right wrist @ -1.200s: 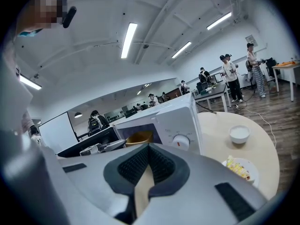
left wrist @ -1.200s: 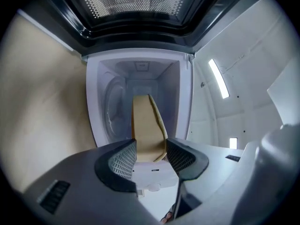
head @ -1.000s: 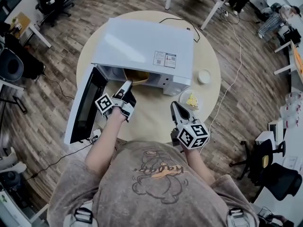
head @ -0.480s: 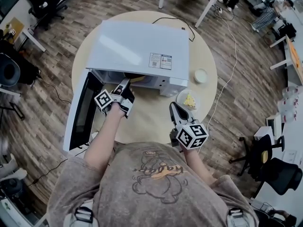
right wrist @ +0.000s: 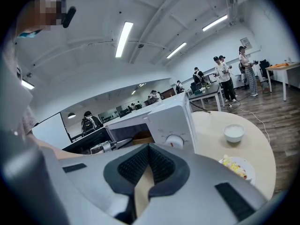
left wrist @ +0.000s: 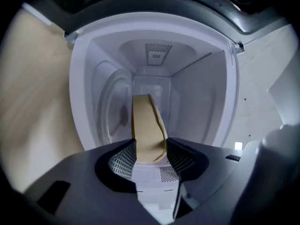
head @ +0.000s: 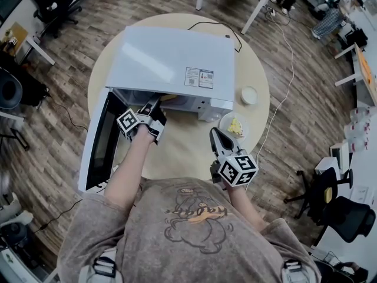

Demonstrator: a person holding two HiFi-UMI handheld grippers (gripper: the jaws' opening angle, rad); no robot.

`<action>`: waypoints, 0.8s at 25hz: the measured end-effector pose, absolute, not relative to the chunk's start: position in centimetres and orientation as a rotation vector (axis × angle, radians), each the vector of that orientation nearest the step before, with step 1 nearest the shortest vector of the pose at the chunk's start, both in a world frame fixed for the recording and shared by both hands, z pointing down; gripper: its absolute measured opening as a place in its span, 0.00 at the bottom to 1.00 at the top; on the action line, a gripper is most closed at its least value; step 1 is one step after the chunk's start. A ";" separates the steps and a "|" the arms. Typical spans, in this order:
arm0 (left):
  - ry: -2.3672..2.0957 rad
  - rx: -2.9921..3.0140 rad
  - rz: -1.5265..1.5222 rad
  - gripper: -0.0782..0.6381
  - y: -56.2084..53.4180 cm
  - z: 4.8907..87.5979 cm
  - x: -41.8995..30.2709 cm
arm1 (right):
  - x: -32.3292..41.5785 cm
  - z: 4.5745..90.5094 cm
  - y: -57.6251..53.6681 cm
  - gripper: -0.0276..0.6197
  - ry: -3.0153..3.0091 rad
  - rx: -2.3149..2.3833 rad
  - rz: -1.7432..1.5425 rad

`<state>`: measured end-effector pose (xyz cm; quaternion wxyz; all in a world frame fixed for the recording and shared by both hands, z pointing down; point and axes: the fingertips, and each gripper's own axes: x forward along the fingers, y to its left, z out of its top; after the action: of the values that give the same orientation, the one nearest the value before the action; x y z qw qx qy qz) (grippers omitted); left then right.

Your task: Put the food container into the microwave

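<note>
Fingers [left wrist: 123, 161] of the left gripper [left wrist: 150, 150] pinch the tan food container [left wrist: 146, 125] inside the white microwave [left wrist: 197, 83]; right gripper [right wrist: 149, 167] closed, empty. Edge-only hold could slip.

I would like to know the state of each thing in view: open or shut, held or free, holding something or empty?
White microwave oven: door wide open.
Tan food container: gripped, reaching into the oven cavity.
Left gripper: shut on the container.
Right gripper: shut, empty.
Small white bowl: upright, free.
White plate: holds yellow food.
</note>
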<state>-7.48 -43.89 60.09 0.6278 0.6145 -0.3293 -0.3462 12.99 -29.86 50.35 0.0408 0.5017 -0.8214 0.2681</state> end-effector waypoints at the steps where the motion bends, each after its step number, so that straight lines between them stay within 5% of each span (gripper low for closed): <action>1: -0.756 1.411 -0.791 0.41 -43.9 60.1 -7.5 | 13.0 50.4 -29.8 0.04 -2.515 1.537 0.821; 20: -0.770 1.377 -0.761 0.41 -44.0 60.7 -7.2 | 13.1 51.0 -29.5 0.04 -2.487 1.566 0.839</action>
<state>-7.23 -43.97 60.65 0.6402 0.6039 -0.3376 -0.3338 13.15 -29.55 50.95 0.0424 0.5120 -0.8129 0.2743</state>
